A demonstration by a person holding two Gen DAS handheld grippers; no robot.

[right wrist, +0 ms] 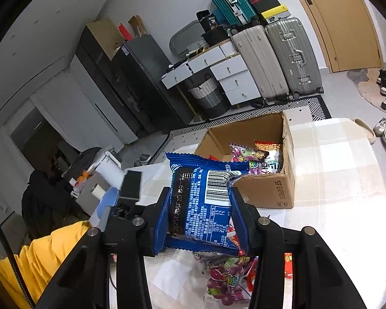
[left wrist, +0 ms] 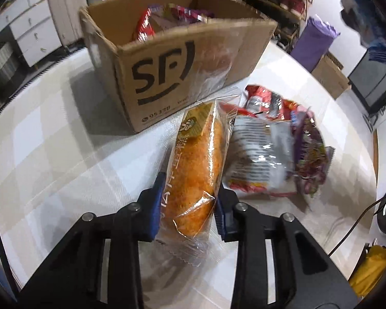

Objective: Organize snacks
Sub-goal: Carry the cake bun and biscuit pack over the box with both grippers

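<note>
Nearby, snack pile (left wrist: 275, 152) flanks cardboard box (left wrist: 167, 59)

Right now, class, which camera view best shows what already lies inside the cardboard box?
The right wrist view: it looks down into the cardboard box and shows several snack packets on its floor. The left wrist view faces the box's printed side, so only packet tops show above the rim.

We count one cardboard box (left wrist: 167, 59), open-topped, on table. One clear-wrapped cake (left wrist: 195, 164). One blue packet (right wrist: 205, 206). Inside box, right wrist view: we make out at least three snack packets (right wrist: 257, 158); exact count unclear. Loose pile (left wrist: 275, 149) beside box: at least three packets; overlap prevents firm count. Two grippers: left gripper (left wrist: 186, 206), right gripper (right wrist: 200, 221). Two upright suitcases (right wrist: 277, 59) at wall.
</note>
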